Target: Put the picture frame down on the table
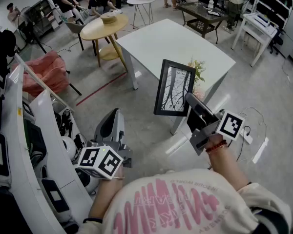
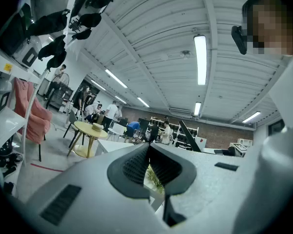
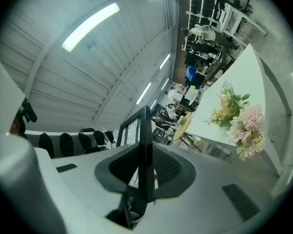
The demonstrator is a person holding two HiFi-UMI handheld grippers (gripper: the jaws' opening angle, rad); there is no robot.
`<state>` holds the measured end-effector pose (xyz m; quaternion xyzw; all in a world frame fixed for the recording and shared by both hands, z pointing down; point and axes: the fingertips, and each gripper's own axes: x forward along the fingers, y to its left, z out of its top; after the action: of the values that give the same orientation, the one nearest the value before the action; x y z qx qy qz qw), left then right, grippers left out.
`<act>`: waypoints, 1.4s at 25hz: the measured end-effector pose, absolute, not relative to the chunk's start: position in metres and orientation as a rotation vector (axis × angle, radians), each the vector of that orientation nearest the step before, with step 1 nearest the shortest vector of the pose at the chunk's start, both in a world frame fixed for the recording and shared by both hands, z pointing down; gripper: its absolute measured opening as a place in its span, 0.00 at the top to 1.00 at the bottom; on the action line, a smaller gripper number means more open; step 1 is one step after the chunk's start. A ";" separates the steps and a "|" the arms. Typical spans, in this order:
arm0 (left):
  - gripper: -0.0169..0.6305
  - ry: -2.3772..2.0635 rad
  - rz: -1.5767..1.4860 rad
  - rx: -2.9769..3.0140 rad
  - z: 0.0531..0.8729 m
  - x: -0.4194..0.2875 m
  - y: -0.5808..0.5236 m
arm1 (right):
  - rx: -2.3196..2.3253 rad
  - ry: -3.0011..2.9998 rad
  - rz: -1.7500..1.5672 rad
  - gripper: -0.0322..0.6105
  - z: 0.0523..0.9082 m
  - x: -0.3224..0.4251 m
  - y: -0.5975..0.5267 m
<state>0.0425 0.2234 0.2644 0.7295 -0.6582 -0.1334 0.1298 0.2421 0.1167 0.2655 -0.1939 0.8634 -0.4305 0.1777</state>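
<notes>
The picture frame (image 1: 175,88) is black with a pale branch print. It hangs upright in the air near the front corner of the white table (image 1: 171,43). My right gripper (image 1: 189,100) is shut on its lower right edge. In the right gripper view the frame's thin black edge (image 3: 145,145) stands clamped between the two dark pads. My left gripper (image 1: 115,115) is low at the left, over the floor and well short of the table. Its pads (image 2: 136,165) meet at the tip with nothing between them.
A bunch of pink and cream flowers (image 1: 198,73) stands at the table's near right edge, just behind the frame; it also shows in the right gripper view (image 3: 237,118). A round yellow table (image 1: 102,26) is beyond. A white rack with equipment (image 1: 14,130) runs along my left.
</notes>
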 end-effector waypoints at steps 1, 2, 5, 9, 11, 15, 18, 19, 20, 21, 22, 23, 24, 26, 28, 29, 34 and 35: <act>0.97 -1.917 -0.382 2.121 0.264 0.041 0.224 | -0.555 2.445 -1.219 0.81 0.267 0.243 0.117; 0.97 -1.920 -0.379 2.121 0.263 0.041 0.225 | -0.561 2.446 -1.219 0.81 0.267 0.243 0.117; 0.97 -1.912 -0.393 2.116 0.261 0.040 0.228 | -0.571 2.442 -1.216 0.81 0.267 0.244 0.118; 0.97 -1.916 -0.397 2.114 0.256 0.036 0.232 | -0.585 2.460 -1.185 0.81 0.261 0.243 0.119; 0.97 -1.920 -0.392 2.114 0.252 0.034 0.232 | -0.588 2.460 -1.177 0.81 0.259 0.242 0.119; 0.97 -1.898 -0.375 2.110 0.249 0.038 0.230 | -0.581 2.433 -1.224 0.81 0.263 0.243 0.119; 0.97 -1.882 -0.363 2.094 0.257 0.036 0.230 | -0.598 2.443 -1.256 0.81 0.274 0.239 0.118; 0.97 -1.877 -0.356 2.094 0.261 0.033 0.231 | -0.609 2.453 -1.256 0.81 0.278 0.236 0.117; 0.97 -1.875 -0.350 2.099 0.265 0.028 0.231 | -0.622 2.462 -1.251 0.81 0.282 0.232 0.116; 0.97 -1.877 -0.345 2.103 0.269 0.022 0.231 | -0.637 2.468 -1.247 0.81 0.286 0.227 0.113; 0.97 -1.883 -0.344 2.103 0.273 0.012 0.229 | -0.653 2.468 -1.248 0.81 0.291 0.220 0.108; 0.97 -1.893 -0.347 2.099 0.277 -0.001 0.227 | -0.670 2.465 -1.255 0.81 0.297 0.211 0.103; 0.97 -1.904 -0.353 2.093 0.281 -0.015 0.224 | -0.688 2.459 -1.265 0.81 0.303 0.201 0.096; 0.97 -1.918 -0.361 2.088 0.288 -0.039 0.212 | -0.722 2.445 -1.287 0.81 0.315 0.180 0.078; 0.97 -1.921 -0.354 2.094 0.291 -0.056 0.192 | -0.752 2.440 -1.296 0.81 0.322 0.165 0.052; 0.97 -1.920 -0.347 2.100 0.292 -0.064 0.177 | -0.754 2.439 -1.296 0.81 0.324 0.157 0.035; 0.97 -1.930 -0.340 2.080 0.300 -0.115 0.097 | -0.725 2.433 -1.300 0.81 0.330 0.104 -0.053; 0.97 -1.936 -0.347 2.070 0.299 -0.121 0.091 | -0.716 2.431 -1.301 0.81 0.328 0.098 -0.060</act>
<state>-0.1211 0.0905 0.2989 0.7176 -0.6710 -0.1202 0.1426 0.0976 -0.0605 0.3276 -0.2488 0.8443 -0.4517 0.1459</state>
